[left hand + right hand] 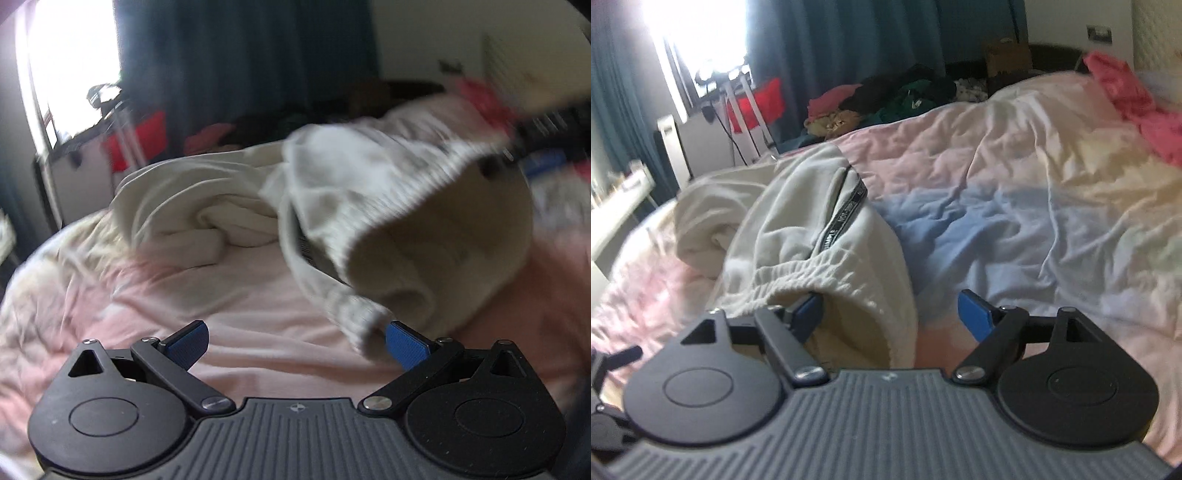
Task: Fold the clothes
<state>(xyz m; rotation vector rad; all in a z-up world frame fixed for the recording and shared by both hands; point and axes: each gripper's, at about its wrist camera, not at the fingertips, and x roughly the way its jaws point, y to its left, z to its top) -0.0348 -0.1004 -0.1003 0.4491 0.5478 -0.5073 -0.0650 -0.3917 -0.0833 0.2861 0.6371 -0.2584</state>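
Note:
A cream-white sweatpants garment [388,206] with an elastic waistband and a black lettered tape lies bunched on the bed. In the left wrist view its waistband hangs lifted and blurred, its lower edge touching my left gripper's right fingertip [406,345]. My left gripper [295,343] is open. In the right wrist view the garment [798,221] lies at the left, its waistband draped over my right gripper's left fingertip [809,314]. My right gripper [890,317] is open, its right finger free over the sheet.
The bed has a crumpled pastel pink, blue and yellow quilt [1015,192]. A pink garment [1137,99] lies at the far right. A heap of dark and red clothes [886,99] sits beyond the bed, near teal curtains and a bright window.

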